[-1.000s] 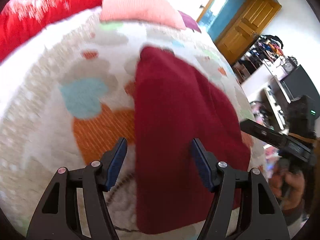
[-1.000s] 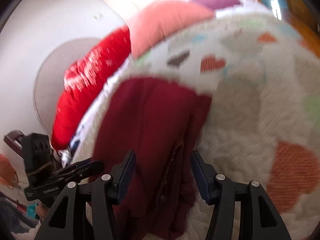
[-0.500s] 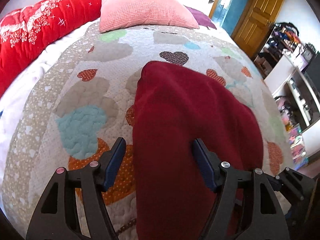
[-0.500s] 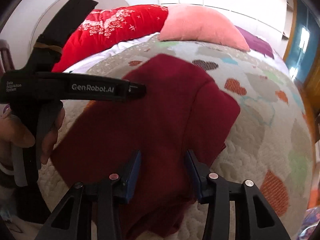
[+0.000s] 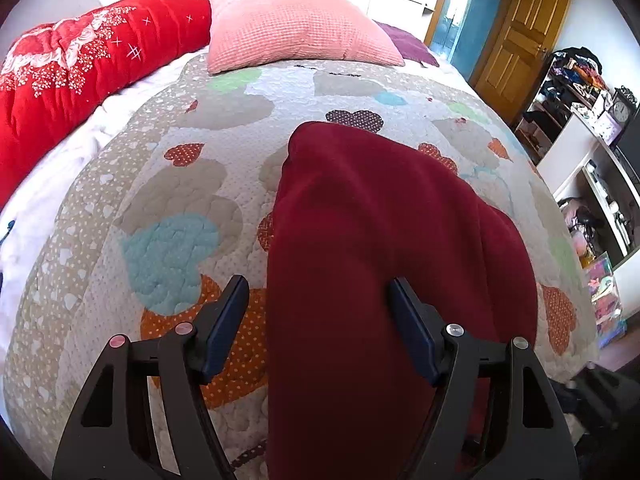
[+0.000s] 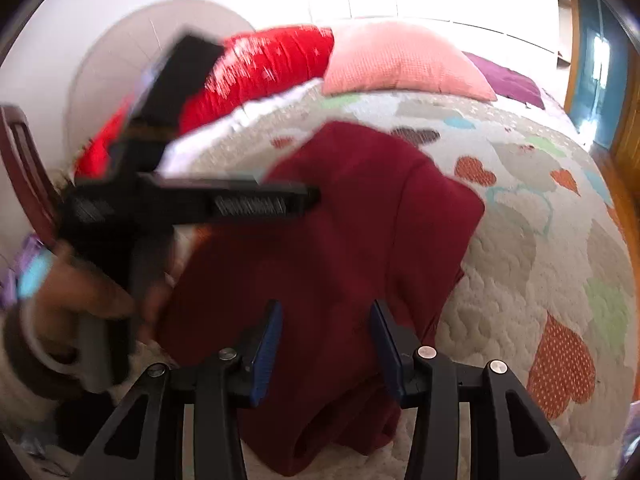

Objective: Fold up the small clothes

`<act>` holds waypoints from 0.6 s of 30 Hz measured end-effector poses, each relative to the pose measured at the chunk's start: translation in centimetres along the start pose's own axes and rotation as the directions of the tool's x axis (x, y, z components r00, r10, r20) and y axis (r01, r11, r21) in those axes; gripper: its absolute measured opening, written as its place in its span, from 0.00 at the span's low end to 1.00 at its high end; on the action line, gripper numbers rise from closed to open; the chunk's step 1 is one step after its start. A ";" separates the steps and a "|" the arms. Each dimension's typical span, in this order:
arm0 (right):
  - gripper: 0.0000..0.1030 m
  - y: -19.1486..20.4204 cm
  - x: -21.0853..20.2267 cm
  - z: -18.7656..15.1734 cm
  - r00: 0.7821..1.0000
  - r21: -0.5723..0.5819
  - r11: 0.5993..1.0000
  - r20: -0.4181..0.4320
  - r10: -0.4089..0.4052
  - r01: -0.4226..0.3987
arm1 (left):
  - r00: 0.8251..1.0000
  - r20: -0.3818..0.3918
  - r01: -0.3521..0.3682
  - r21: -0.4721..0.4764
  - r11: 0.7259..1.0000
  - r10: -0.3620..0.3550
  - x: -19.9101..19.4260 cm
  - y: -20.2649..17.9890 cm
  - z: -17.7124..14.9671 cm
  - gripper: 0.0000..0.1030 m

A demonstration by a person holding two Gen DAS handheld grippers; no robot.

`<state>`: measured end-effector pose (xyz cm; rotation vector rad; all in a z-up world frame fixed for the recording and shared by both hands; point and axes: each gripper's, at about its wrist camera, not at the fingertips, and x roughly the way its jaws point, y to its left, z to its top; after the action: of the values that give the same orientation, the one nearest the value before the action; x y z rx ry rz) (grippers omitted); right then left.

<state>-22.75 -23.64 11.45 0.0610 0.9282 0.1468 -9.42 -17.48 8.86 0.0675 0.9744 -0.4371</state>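
i see both my claws spread wide and empty, left gripper [image 5: 318, 320] and right gripper [image 6: 326, 344] over the maroon garment [image 6: 340, 248] lying on the heart-patterned quilt [image 5: 180, 200].

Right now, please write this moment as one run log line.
dark red garment: lying on quilt | left hand-held gripper: open, empty | right hand-held gripper: open, empty
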 end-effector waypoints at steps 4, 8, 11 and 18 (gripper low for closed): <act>0.43 0.3 0.4 -0.1 0.999 0.007 0.999 0.007 -0.035 0.035 | 1.000 0.017 0.011 -0.024 1.000 -0.011 -1.2 0.2 -0.5 0.71; 0.47 0.4 -1.4 0.6 0.999 0.048 0.999 0.029 -0.017 0.016 | 0.998 0.064 -0.016 -0.023 1.000 0.017 -3.1 0.4 -1.3 0.71; 0.48 0.3 -2.9 0.9 0.997 0.073 0.996 0.064 -0.046 0.041 | 0.993 0.107 -0.048 -0.017 0.999 0.049 -4.6 0.6 -2.2 0.71; 0.48 -0.8 -4.7 1.1 0.988 0.176 0.982 0.119 -0.096 0.075 | 0.983 0.159 -0.092 0.003 0.996 0.091 -7.4 0.9 -4.4 0.71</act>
<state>-24.58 -25.16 15.74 0.1875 0.8131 -0.0174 -16.07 -13.14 12.29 0.0848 0.8090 -0.3573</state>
